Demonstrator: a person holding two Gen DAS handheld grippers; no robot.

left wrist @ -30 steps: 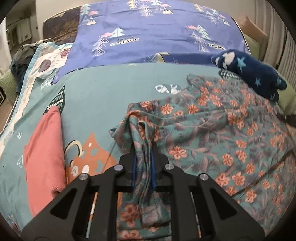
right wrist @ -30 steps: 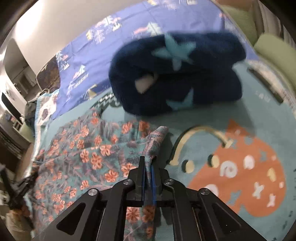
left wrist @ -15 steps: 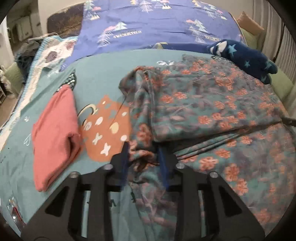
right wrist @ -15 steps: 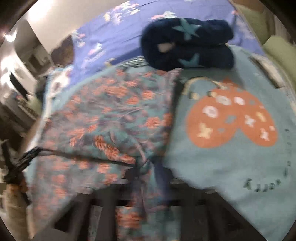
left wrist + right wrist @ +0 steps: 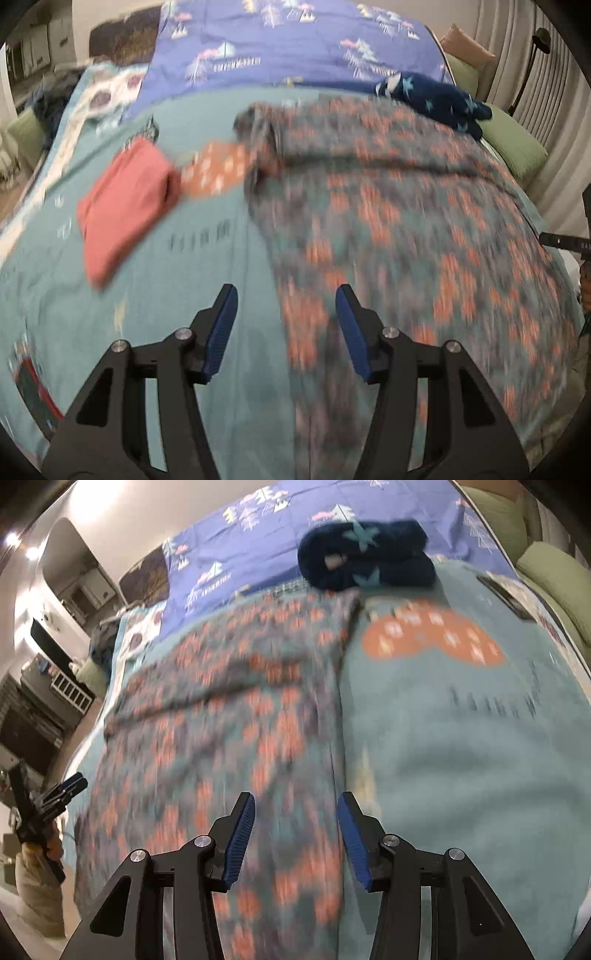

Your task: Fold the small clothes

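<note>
Teal bedspread (image 5: 207,258) covering bed, orange cartoon patches showing. Purple tree-print sheet (image 5: 295,40) lying across head end. Floral garment (image 5: 406,221) lying spread over right half of bedspread in left wrist view, far portion folded over onto itself; both views blurring. Folded pink cloth (image 5: 125,199) sitting left of garment, apart from it. Navy star-print bundle (image 5: 365,555) resting just beyond garment's far edge. Left gripper (image 5: 286,325) hovering over garment's left edge, fingers standing wide apart, holding nothing. Right gripper (image 5: 295,830) hovering over garment's right edge, fingers likewise spread, gripping nothing.
</note>
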